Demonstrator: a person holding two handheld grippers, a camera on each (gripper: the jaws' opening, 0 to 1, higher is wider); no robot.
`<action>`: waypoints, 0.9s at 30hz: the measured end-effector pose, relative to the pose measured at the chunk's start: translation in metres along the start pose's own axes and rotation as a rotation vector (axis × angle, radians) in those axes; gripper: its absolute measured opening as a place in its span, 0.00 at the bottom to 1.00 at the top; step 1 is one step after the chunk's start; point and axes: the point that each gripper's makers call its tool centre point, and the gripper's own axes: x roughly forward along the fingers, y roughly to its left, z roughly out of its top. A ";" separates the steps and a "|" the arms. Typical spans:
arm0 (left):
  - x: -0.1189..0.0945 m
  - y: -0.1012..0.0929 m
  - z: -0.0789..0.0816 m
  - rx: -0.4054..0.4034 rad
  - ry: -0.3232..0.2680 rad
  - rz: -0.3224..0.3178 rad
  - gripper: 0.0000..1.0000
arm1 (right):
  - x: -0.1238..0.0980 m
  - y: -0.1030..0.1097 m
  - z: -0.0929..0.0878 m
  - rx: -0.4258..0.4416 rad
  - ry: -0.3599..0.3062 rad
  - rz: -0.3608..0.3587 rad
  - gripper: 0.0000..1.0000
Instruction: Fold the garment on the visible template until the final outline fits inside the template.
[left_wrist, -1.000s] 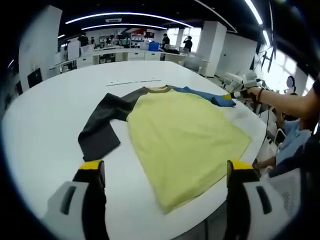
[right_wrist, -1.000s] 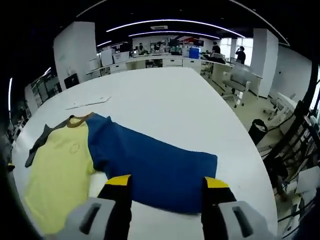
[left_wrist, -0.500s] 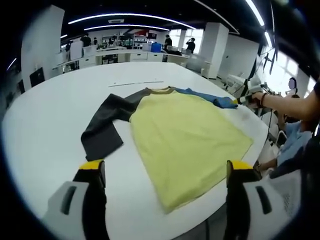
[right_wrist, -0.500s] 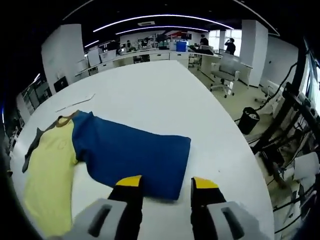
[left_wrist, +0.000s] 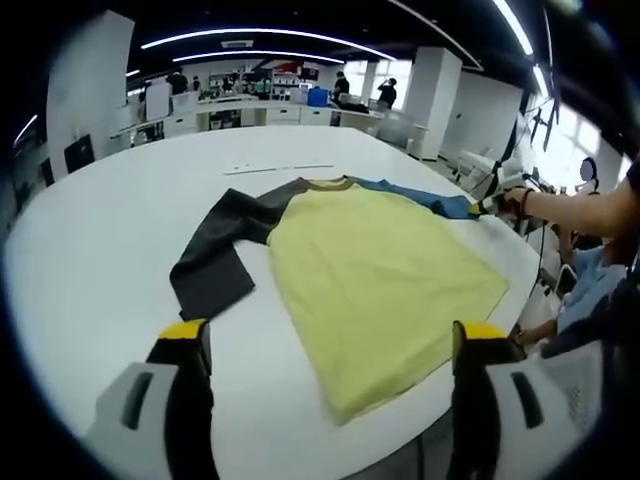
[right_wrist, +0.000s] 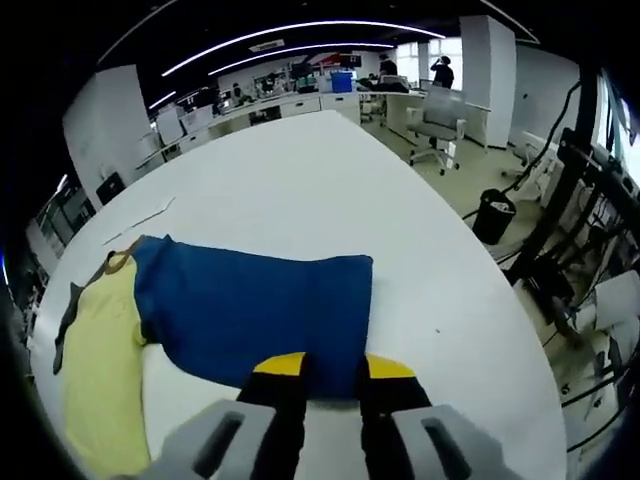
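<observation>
A long-sleeved shirt lies flat on the white table. Its yellow body is in the middle, with a dark grey sleeve bent toward me at the left. The blue sleeve stretches away to the right. My left gripper hangs open in front of the hem, touching nothing. In the right gripper view the blue sleeve spreads flat, and my right gripper has its jaws drawn in on the sleeve's near edge. The right gripper also shows at the sleeve's end in the left gripper view.
A thin pale strip lies on the table beyond the collar. The table's edge runs close on the right, with a person's arm there. Off the table stand a black bin, an office chair and cabled equipment.
My right gripper's jaws have narrowed step by step onto the blue sleeve's edge as the gripper came closer to it. The left gripper stays open and nearly still.
</observation>
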 end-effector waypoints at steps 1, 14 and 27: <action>0.000 0.001 0.000 0.000 0.001 0.002 0.98 | -0.001 0.000 0.000 0.009 -0.001 -0.001 0.12; 0.000 0.000 -0.003 0.004 0.008 -0.001 0.98 | -0.010 -0.014 0.003 0.013 -0.004 -0.032 0.05; -0.001 -0.001 -0.001 0.015 0.001 -0.007 0.99 | -0.016 -0.009 0.012 -0.016 -0.011 -0.035 0.00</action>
